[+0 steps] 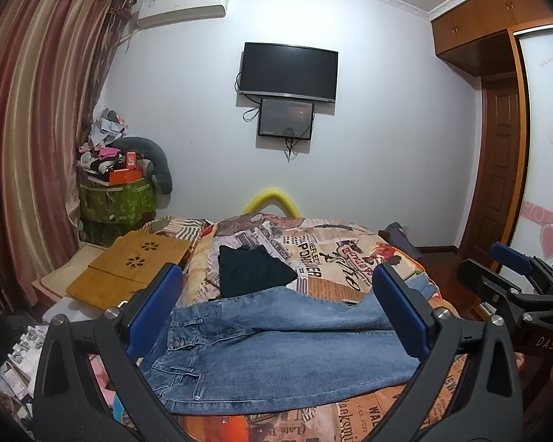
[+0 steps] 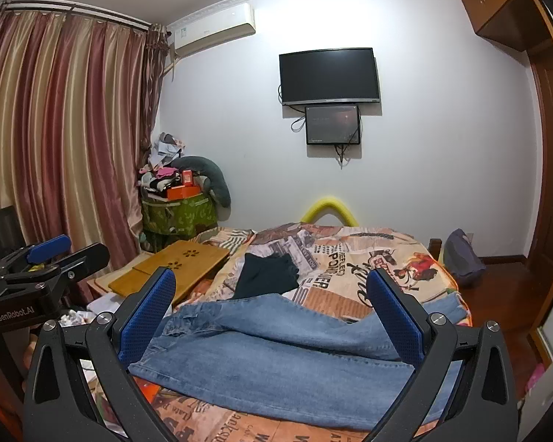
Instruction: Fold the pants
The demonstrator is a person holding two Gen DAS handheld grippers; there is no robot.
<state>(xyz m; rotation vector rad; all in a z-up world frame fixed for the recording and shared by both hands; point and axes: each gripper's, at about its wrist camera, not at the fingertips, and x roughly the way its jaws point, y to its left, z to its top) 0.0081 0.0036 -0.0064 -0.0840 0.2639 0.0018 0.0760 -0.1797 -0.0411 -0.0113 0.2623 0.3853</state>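
Blue jeans (image 1: 276,346) lie flat across the near part of the bed, waistband to the left, legs running right; they also show in the right wrist view (image 2: 276,353). My left gripper (image 1: 276,309) is open and empty, held above the jeans, its blue pads (image 1: 155,309) spread wide. My right gripper (image 2: 272,316) is open and empty too, above the jeans. The right gripper shows at the right edge of the left wrist view (image 1: 516,276); the left gripper shows at the left of the right wrist view (image 2: 48,258).
A folded dark garment (image 1: 252,270) lies behind the jeans on the patterned bedspread (image 1: 331,254). A wooden lap table (image 1: 129,269) sits at the bed's left. A cluttered green box (image 1: 116,199) stands by the curtain. A wardrobe and door are at the right.
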